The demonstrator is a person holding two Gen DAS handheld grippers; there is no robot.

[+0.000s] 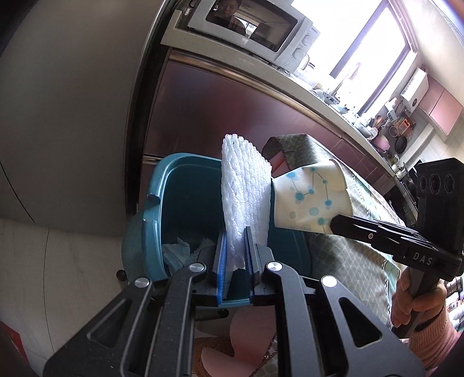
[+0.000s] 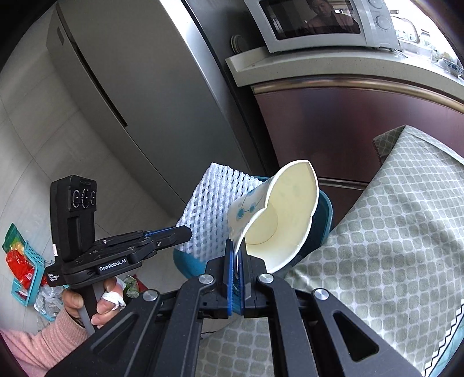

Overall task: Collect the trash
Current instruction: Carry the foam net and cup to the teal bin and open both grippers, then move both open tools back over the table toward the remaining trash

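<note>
The teal plastic waste bin (image 1: 174,208) stands on the floor in a tight corner: the grey refrigerator (image 2: 121,87) rises on one side, the dark red cabinet front (image 1: 226,110) closes off the far side, and the bench draped in a green lattice-patterned cloth (image 2: 391,232) presses up against the bin's other side. Above the cabinet runs a pale counter carrying a silver microwave oven (image 2: 327,26). The open room lies over the bin's mouth and on the pale floor toward the refrigerator.

The left gripper (image 1: 235,232) holds its jaws closed on the lower edge of a white foam mesh fruit sleeve (image 1: 245,191), which stands upright out of the jaws, over the bin's opening. The right gripper (image 2: 235,246) has its jaws clamped shut on the crumpled rim of a white paper cup with blue dot print (image 2: 278,214); the cup tilts away from the jaws with its dented mouth facing the right wrist camera, above the bin's rim next to the cloth edge. Cup and sleeve sit just beside each other, apparently touching.

Inside the bin lies crumpled white paper (image 1: 179,252) at the bottom. On the floor near the refrigerator rests a small turquoise slotted basket (image 2: 27,275) holding red packaging.
</note>
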